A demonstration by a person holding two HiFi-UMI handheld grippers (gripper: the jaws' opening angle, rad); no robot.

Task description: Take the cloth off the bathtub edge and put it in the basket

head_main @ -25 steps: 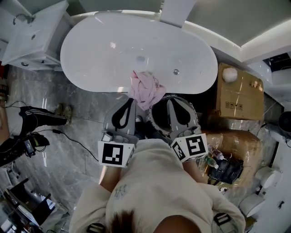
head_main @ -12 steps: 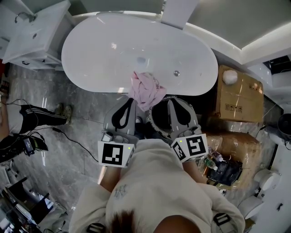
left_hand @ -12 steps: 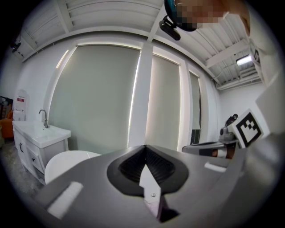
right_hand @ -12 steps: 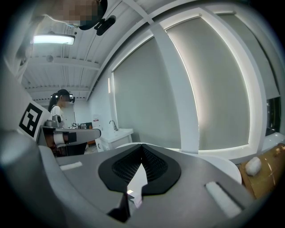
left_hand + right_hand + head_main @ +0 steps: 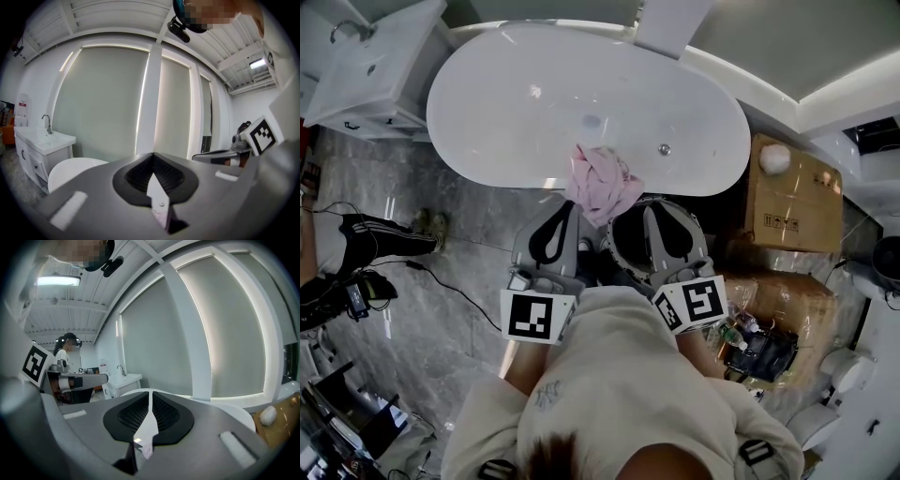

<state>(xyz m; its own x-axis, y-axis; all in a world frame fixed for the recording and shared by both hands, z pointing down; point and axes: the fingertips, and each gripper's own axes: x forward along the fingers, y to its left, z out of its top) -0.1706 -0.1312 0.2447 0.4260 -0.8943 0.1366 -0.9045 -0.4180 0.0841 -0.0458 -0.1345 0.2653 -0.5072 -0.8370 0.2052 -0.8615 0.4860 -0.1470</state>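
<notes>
I hold the left gripper (image 5: 570, 208) and right gripper (image 5: 648, 204) with jaws clenched empty, flanking the pink cloth (image 5: 602, 183) draped on the bathtub (image 5: 487, 178) edge.

Bystander's striped trouser leg (image 5: 384, 231) at the frame's left edge now sits slightly higher & further left vs 1 s ago. Dark gear (image 5: 349, 298) below it is closer to the edge.

We see a grey marble floor (image 5: 441, 234) with a black cable (image 5: 455, 289) trailing over it, a white vanity (image 5: 366, 80) in one corner and cardboard boxes (image 5: 792, 192) opposite. Tall windows (image 5: 108, 103) with pale drawn blinds glow softly, and a strip light (image 5: 56, 281) shines on the white beamed ceiling
</notes>
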